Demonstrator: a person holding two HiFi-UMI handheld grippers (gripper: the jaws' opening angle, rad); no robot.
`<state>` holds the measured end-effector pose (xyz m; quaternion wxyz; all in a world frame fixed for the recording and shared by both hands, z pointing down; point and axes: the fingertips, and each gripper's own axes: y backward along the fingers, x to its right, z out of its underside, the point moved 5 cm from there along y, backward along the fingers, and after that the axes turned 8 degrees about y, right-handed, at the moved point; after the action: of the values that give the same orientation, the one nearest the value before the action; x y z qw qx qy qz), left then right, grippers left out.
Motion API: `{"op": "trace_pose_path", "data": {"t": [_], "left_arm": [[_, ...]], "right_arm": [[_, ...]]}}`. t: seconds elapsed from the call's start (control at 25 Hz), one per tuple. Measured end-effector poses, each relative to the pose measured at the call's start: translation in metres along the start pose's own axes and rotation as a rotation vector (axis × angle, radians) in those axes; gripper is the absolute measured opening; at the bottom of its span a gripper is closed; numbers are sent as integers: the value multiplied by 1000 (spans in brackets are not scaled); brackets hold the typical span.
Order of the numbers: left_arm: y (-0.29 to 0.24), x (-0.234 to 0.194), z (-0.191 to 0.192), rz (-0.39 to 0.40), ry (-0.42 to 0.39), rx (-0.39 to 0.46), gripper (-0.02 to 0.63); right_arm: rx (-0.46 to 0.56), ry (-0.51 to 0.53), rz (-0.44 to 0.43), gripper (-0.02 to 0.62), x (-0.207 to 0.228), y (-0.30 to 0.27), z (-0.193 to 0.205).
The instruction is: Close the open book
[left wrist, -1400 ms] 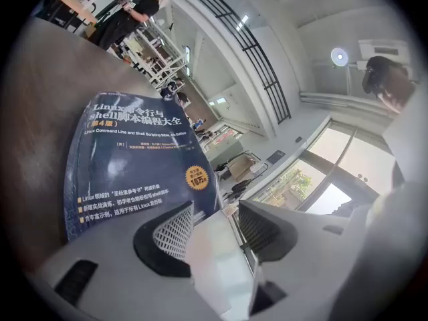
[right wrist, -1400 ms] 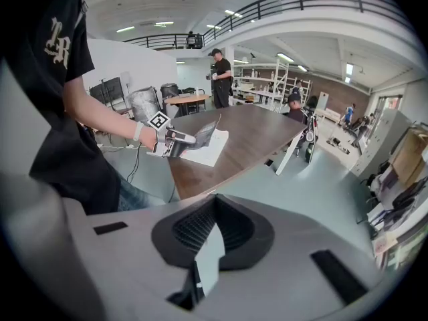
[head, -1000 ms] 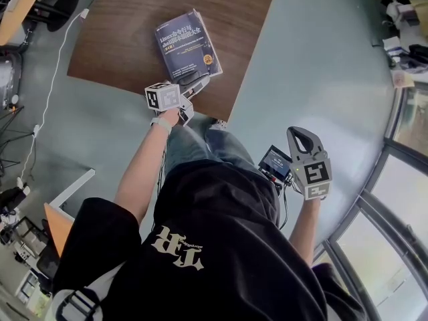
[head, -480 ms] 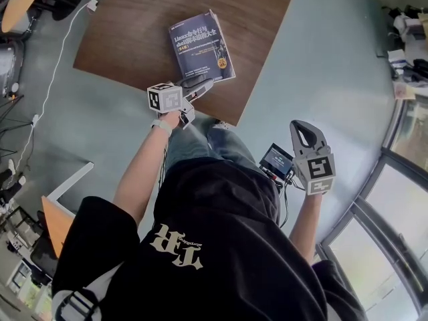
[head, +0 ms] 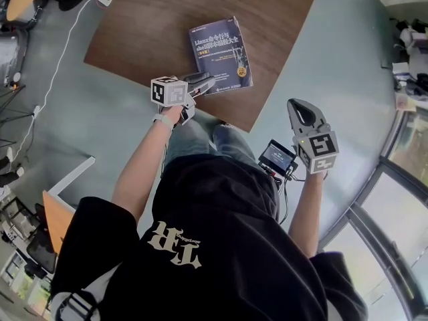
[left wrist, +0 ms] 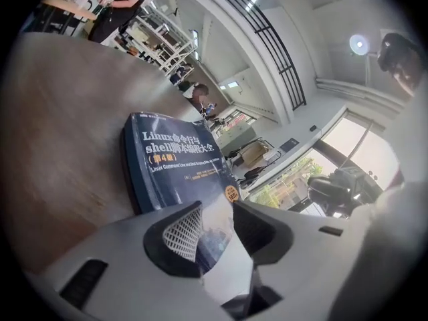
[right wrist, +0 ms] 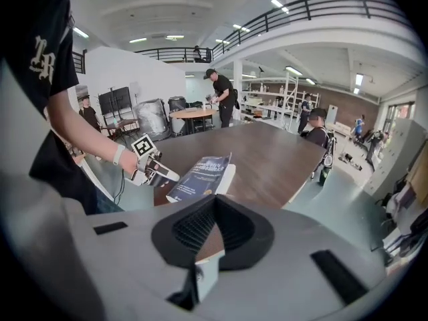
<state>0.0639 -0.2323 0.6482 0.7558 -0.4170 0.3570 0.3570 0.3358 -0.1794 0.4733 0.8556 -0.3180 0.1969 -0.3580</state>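
The left gripper (left wrist: 217,207) sits in the near foreground with its jaws apart. They have just been closing slightly, and the pads press on nothing. Through the gap shows the near corner of a closed dark-blue book (left wrist: 174,159). The book lies flat on a brown wooden table (left wrist: 60,126), cover up, just beyond the jaws. Far behind, at upper left, stands a person (left wrist: 124,2).

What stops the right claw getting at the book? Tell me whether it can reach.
Probably yes, with a move: the right claw hangs over the floor beside the table, apart from the book, and nothing stands between them.
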Motion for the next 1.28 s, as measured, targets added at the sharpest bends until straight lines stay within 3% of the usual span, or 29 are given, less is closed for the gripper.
{"op": "trace_pose_path", "data": {"t": [0.24,0.44,0.88,1.28], "left_arm": [[12,-8,-28,-50,-83,-62,8],[16,-18,-38,-93,-158,-142,7],[-2,-28,-41,-169,-282,-311,7],[-18,-29,-37,-202,-276,-419,8]], "right_arm": [[62,-72,-73,-12,1,-64,-36],[48,-87,-136,-12,-8,-116,-47],[-81,-86,-247,-11,-30,-203,-30],[-166,-125,-286,-12,-39,-239,-9]]}}
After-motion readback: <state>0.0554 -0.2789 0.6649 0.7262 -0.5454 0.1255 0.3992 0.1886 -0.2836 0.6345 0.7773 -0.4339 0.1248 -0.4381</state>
